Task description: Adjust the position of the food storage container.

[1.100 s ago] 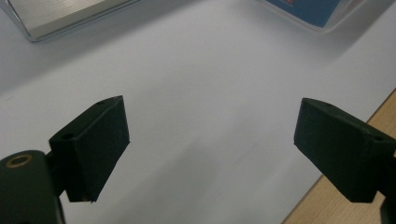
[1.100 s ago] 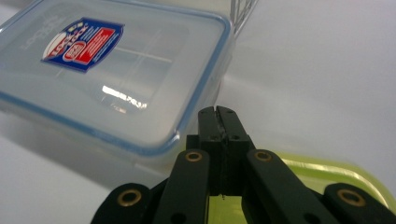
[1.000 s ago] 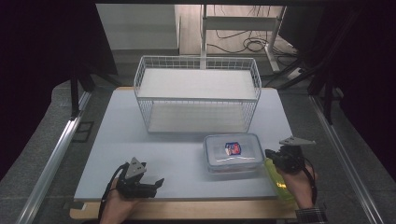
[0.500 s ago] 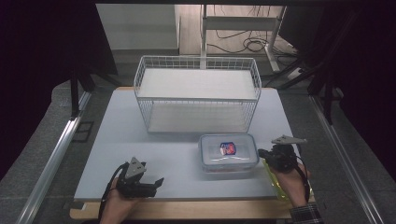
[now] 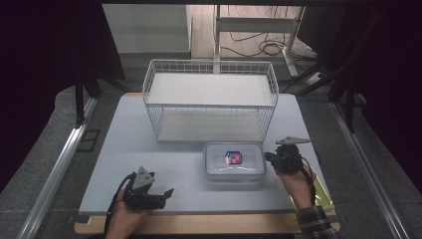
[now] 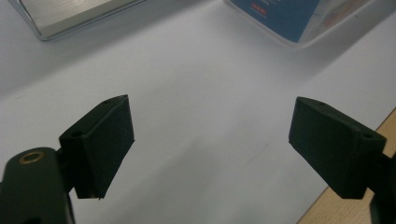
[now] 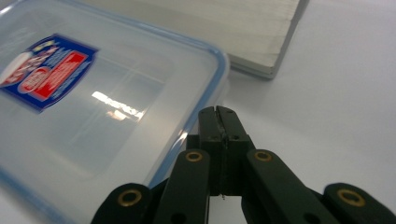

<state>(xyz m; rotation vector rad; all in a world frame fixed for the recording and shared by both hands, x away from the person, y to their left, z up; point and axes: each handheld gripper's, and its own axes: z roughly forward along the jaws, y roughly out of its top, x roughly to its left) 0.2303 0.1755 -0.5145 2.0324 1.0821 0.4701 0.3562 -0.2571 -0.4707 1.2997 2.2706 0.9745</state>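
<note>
1. The clear rectangular plastic container with a blue-rimmed lid (image 5: pixel 234 159) is sitting farther left than a second ago, in front of the white wire shelf rack (image 5: pixel 210 99).
2. The right gripper (image 7: pixel 218 112), jaws pressed together and holding nothing, is touching its right edge, apparently pushing it.
3. The left gripper (image 6: pixel 210 140) is resting wide open and empty.

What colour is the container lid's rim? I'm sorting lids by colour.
Blue, around a clear lid with a blue-and-red label; the right gripper view shows it best.
</note>
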